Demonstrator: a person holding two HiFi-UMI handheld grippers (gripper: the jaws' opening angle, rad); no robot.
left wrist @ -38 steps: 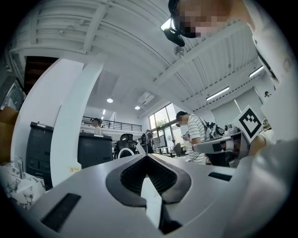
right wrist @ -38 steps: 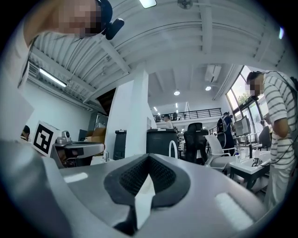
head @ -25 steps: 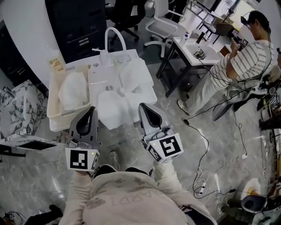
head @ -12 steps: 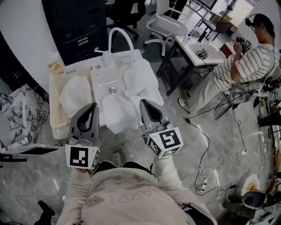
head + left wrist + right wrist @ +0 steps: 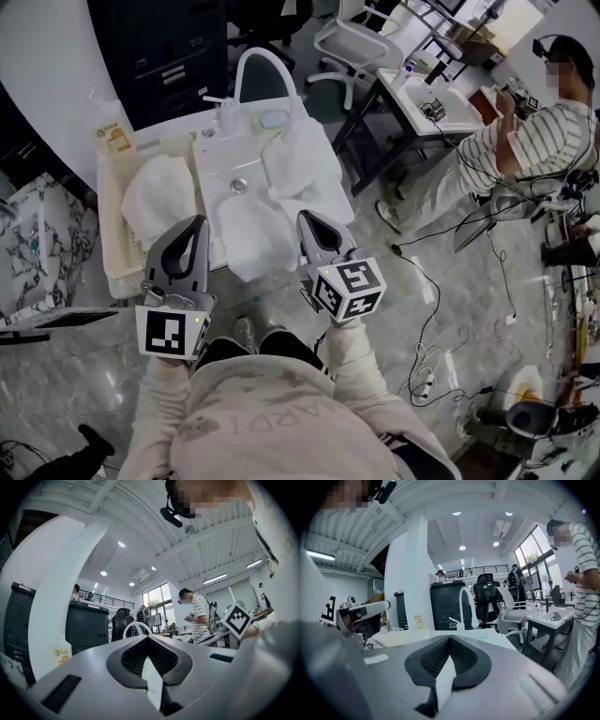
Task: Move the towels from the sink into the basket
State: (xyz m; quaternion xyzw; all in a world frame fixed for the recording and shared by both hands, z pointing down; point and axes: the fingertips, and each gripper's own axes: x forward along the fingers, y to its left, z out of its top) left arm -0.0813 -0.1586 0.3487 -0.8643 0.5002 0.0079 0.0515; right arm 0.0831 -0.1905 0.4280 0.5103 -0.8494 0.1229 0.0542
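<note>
Sink (image 5: 217,169): white unit with an arched faucet (image 5: 258,67) at the back. It held two white towels. The right towel (image 5: 302,164) lay over the sink's right side. The front towel (image 5: 255,234) was draped over the near edge and hung down past it. The basin around the drain (image 5: 238,186) was bare.

Basket (image 5: 106,246): cream, set right against the sink's left side. One crumpled white towel (image 5: 159,192) was inside, toward the back half.

Left gripper (image 5: 199,221): pointed at the join between basket and sink, just short of the near rim. Claw was pressed together with nothing in it.

Right gripper (image 5: 305,217): tips just beside the front towel's right edge. I couldn't tell from the head view if they touched it. Claw was pressed together and empty, and its own view showed no cloth between the pads.

Versus a second earlier: towel count and layout were unchanged, one in the basket and two on the sink. Both grippers had moved in toward the sink front, the right one dropping and tipping down a bit. Both claws had stayed closed throughout. The sink and basket sat larger and more centred in the head view.
</note>
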